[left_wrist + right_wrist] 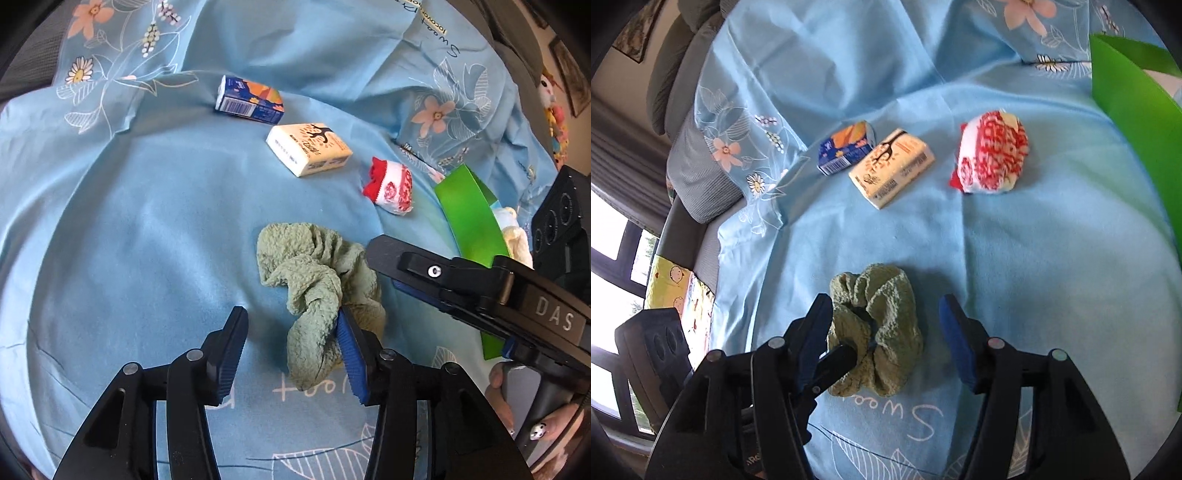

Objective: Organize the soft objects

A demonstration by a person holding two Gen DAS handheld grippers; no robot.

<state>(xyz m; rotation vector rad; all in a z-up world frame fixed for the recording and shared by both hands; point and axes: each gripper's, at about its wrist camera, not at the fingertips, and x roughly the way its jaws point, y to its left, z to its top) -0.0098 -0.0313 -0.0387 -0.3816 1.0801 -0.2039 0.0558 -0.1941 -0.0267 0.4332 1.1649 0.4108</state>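
Note:
A crumpled green towel [317, 280] lies on the blue floral sheet [129, 221]. My left gripper [291, 343] is open, its right finger touching the towel's near fold. In the right wrist view the towel [882, 325] lies between the fingers of my open right gripper [886, 332]; a left finger tip pokes into it from the left. A red-and-white rolled sock [391, 188] [991, 153], a cream tissue pack [308, 147] [892, 166] and a blue-orange tissue pack [251, 99] [847, 147] lie farther back.
A green bag or bin [469, 218] [1137, 122] stands at the right, with pale soft items inside it. Grey cushions [698, 184] and a window sit off the sheet's left edge.

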